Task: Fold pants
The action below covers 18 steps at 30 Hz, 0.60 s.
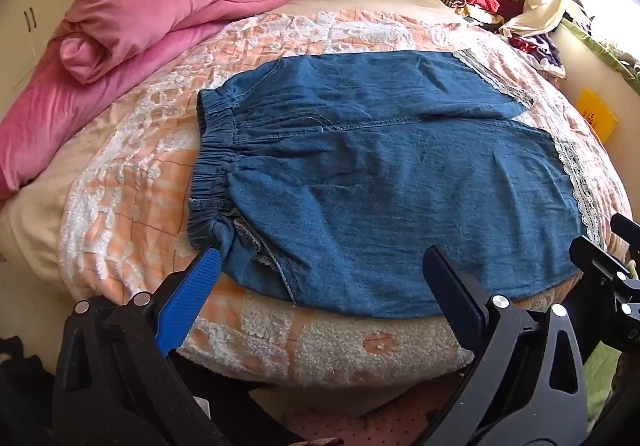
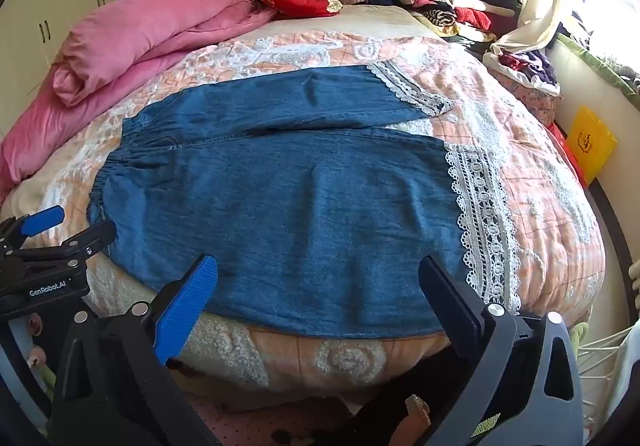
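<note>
Across the bed (image 1: 132, 165) the pants (image 1: 380, 181) lie spread flat, waistband (image 1: 212, 165) left, lace hems (image 2: 484, 213) right, near leg along the bed's front edge. Both grippers hover at that edge, jaws wide apart and holding nothing: the left gripper (image 1: 320, 270) near the waistband, the right gripper (image 2: 318, 272) near the hem. Judged from this, the first fold is not begun; pinch waist and hem of the near leg together and lay it evenly over the far leg.

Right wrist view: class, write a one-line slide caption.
Open right gripper hovers over denim pants spread flat on the bed.
</note>
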Each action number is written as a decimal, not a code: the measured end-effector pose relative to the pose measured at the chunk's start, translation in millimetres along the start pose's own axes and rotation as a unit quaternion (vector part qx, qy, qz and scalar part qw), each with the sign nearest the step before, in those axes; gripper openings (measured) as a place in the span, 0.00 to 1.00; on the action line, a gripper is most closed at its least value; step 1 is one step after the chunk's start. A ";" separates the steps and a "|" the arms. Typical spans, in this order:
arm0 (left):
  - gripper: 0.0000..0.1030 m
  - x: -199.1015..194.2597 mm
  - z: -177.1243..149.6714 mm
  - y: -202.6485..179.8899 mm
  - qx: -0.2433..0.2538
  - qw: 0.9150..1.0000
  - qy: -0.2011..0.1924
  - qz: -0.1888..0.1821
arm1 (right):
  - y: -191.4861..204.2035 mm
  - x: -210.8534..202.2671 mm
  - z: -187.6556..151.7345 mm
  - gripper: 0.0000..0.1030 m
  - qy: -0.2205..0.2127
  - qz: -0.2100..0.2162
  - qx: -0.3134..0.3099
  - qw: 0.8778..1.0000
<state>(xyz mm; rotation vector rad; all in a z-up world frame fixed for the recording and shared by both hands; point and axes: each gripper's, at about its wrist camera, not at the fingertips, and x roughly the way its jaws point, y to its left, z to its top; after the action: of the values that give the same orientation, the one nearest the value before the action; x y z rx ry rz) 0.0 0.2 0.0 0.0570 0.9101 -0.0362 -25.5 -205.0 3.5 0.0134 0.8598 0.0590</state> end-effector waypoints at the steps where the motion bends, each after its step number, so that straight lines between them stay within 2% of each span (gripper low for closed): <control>1: 0.92 0.0 0.0 0.1 -0.001 1.000 0.000 0.000 | 0.0 -0.3 -0.2 0.96 -0.003 0.003 0.002 1.000; 18: 0.92 -0.2 0.1 0.2 0.001 1.000 0.000 0.003 | 4.4 -3.6 0.3 0.96 -0.004 0.006 -0.001 1.000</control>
<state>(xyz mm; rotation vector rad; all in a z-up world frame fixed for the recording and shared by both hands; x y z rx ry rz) 0.0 0.4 0.3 0.0614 0.9093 -0.0316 -27.9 -200.9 6.5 0.0165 0.8512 0.0706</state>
